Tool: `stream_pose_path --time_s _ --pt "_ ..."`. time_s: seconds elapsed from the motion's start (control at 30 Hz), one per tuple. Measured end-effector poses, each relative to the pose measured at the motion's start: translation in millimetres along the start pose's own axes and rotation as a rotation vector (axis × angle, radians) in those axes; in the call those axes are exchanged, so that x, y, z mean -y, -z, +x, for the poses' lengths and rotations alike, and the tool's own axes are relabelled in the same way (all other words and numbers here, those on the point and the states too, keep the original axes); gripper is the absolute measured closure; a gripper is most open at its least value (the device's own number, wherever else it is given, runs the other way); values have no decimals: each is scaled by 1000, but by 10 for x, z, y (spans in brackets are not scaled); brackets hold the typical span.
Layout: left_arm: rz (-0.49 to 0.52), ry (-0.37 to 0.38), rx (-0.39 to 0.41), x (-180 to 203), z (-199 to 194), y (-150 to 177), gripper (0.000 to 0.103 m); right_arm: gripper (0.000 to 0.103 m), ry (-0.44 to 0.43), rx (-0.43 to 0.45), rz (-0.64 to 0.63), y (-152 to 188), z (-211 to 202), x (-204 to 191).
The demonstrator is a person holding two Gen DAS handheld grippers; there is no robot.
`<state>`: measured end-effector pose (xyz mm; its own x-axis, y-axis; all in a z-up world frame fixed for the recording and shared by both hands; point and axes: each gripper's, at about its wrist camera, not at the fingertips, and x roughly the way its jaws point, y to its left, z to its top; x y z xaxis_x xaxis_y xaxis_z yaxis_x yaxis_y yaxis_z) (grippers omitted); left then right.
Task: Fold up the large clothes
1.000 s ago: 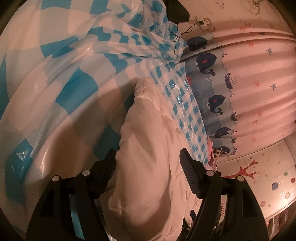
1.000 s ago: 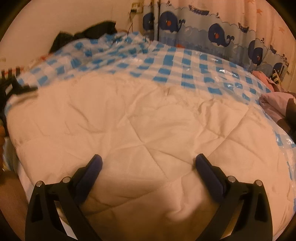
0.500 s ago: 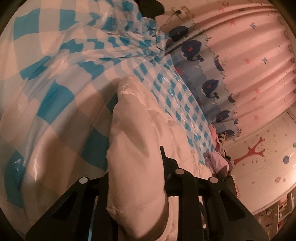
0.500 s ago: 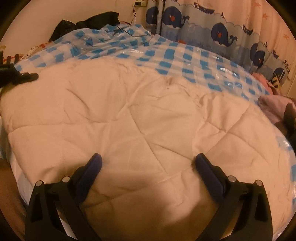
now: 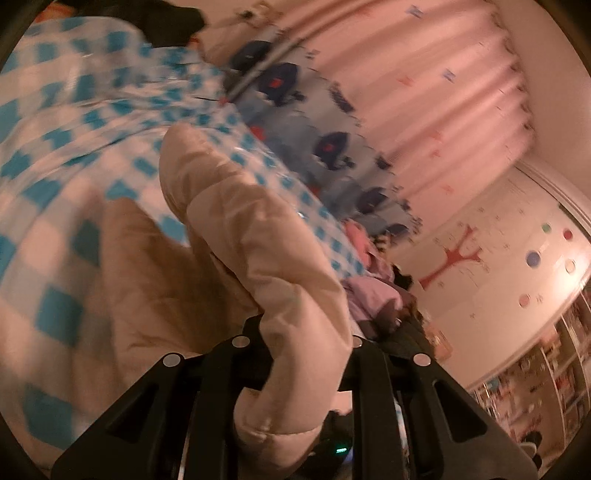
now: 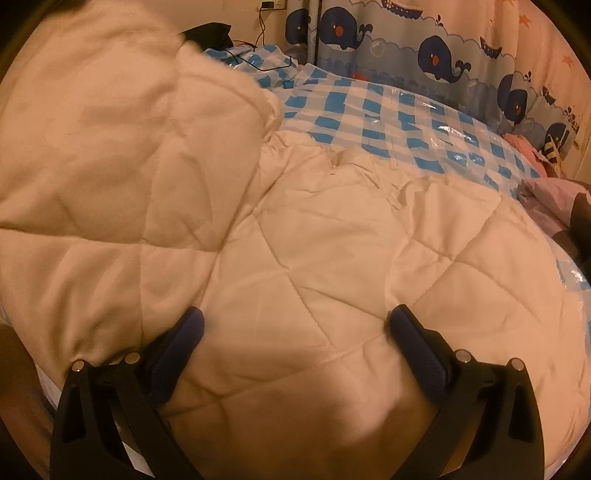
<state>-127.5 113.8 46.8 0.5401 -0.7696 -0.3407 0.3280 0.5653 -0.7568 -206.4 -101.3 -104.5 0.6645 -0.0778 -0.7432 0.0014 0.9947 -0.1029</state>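
One quilted cream garment (image 6: pixel 332 258), padded and stitched in diamond panels, lies spread across the bed and fills most of the right wrist view. Its left portion (image 6: pixel 110 147) is lifted into a tall fold toward ten o'clock, while the rest lies flat. In the left wrist view a thick edge of the same garment (image 5: pixel 258 251) runs from the lower centre up toward eleven o'clock, raised off the bed.

The left gripper (image 5: pixel 299 350) has just been closing and is clamped on that edge; the padded cloth bulges out between its two black arms and hides the pads. The right gripper (image 6: pixel 295 332) stands wide apart, its two dark blue pads (image 6: pixel 184 339) low over the flat part of the garment with nothing pinched between them; whether the tips touch the cloth I cannot tell.

Beneath the garment lies one blue and white checked plastic sheet (image 6: pixel 406 114), glossy, showing from twelve to three o'clock in the right view. Behind it hangs one curtain (image 6: pixel 443 55) with a border of navy whales; five are countable there. A pile of pink clothes (image 6: pixel 546 192) sits at three o'clock, and a dark bundle (image 6: pixel 207 31) with a thin cable (image 6: pixel 258 66) lies at twelve. A wall with one red tree sticker (image 5: pixel 454 258) shows at three o'clock in the left view.
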Motion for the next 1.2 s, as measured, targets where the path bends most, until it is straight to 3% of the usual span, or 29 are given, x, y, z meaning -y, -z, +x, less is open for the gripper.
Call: stream_pose_path --time_s 0.1,0.17,0.3,0.37,0.43,0.57,0.7,0.77,0.83,0.9,0.97,1.07,1.2 --pt "44 29 -27 351 186 22 91 6 -22 -13 9 -44 -37 73" --pt "59 52 -44 535 300 48 91 6 -83 -21 58 -89 -159 211" --pt "116 98 -117 982 684 201 91 6 -146 86 211 -122 -638 716" --pt "138 125 -169 1185 939 384 91 6 -222 139 336 -47 -884 1162" --pt "157 144 -217 1340 1182 584 91 6 -385 182 540 142 -1017 1747" --pt "199 140 -338 1532 1769 1119 91 6 -751 208 968 675 -847 2664" --pt "354 -13 -519 1576 2467 1857 91 6 -873 185 1137 1015 -632 3062" --pt "423 -68 -542 1629 2582 2062 90 6 -896 174 1157 1084 -593 3123" --pt "448 -79 -554 1732 2591 2093 75 6 -925 172 1165 1132 -571 3156" --pt "477 -64 -572 1854 2559 2059 53 6 -951 171 1184 1161 -560 3188" --pt "542 -67 -585 2059 2483 2082 42 6 -964 173 1187 1136 -562 3222" --pt "542 -46 -573 2163 2339 1938 41 6 -959 197 1160 1064 -650 3241" --pt "449 17 -506 2087 1835 1481 39 6 -841 269 960 715 -1049 3289"
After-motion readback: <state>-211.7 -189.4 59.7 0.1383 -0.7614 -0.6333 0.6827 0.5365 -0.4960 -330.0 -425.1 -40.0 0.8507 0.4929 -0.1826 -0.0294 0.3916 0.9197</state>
